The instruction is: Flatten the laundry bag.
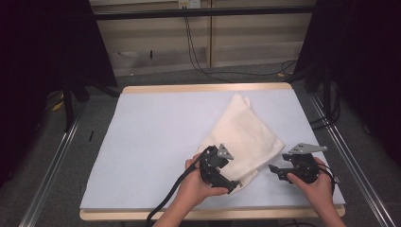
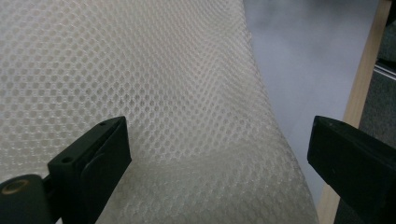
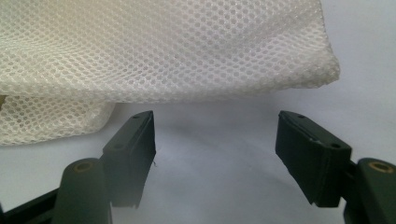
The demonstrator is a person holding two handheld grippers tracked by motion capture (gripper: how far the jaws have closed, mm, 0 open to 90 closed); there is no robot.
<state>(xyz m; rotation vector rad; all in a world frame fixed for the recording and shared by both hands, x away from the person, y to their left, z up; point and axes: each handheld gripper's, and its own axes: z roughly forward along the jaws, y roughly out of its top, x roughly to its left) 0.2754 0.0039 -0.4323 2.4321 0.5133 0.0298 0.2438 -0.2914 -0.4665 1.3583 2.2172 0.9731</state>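
left tool point(image 1: 231, 186) is wide open, jaws straddling the mesh bag's point(image 1: 246, 135) near corner, nothing pinched. bag lies folded, center-right on the tabletop point(image 1: 151, 137). it's prob light, floppy, snag-prone; best taken at a corner or folded edge. right tool point(image 1: 274, 170) is open w/ nothing held, just beside the bag.

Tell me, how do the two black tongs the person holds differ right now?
The left tongs hang over the white mesh cloth, with netting below and between their jaws; the right tongs sit beside the cloth, over the bare grey table cover. The left tongs point toward the person's right, the right tongs toward the person's left. Both are open and grip nothing.
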